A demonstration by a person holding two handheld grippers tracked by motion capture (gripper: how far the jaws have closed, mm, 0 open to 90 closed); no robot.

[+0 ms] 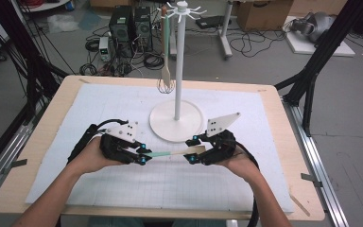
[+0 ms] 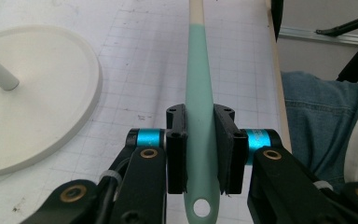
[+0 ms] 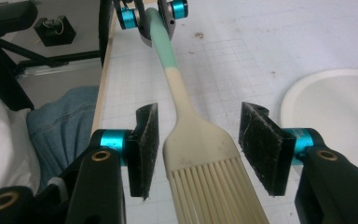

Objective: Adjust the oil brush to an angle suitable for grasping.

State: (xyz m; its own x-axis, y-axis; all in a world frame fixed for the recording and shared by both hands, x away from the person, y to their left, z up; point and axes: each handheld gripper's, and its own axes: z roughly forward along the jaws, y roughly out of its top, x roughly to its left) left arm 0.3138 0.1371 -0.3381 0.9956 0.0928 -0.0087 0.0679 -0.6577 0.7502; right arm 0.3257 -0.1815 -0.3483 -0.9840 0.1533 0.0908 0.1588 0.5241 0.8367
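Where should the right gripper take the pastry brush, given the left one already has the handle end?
Grip the cream neck of the pastry brush, just behind the head, coming in along the handle as the right gripper now points. The head nearly spans the open jaws; the neck is slimmer. The left gripper is clamped on the mint handle.

Tabletop point(image 1: 283, 156): pale wood, rounded corners, most of it under a white gridded mat point(image 1: 123, 109).
Floor point(image 1: 354, 94): grey, smooth, strewn with black cables point(image 1: 246, 45) behind the tabletop.
Computer towers point(image 1: 131, 24): two black units standing side by side on the floor, left of centre at the back.
Small white box point(image 1: 104, 48): just beside the towers, among the cables.
Cardboard box point(image 1: 263, 14): brown, at the back right.
White platform point(image 1: 319, 47): flat, on the floor at the far right, carrying a grey device point(image 1: 312, 24).
Frame struts point(image 1: 328, 45): black, slanting down on both sides of the tabletop.
Rails point(image 1: 319, 175): aluminium, along the left and right edges.
Light: even, diffuse.
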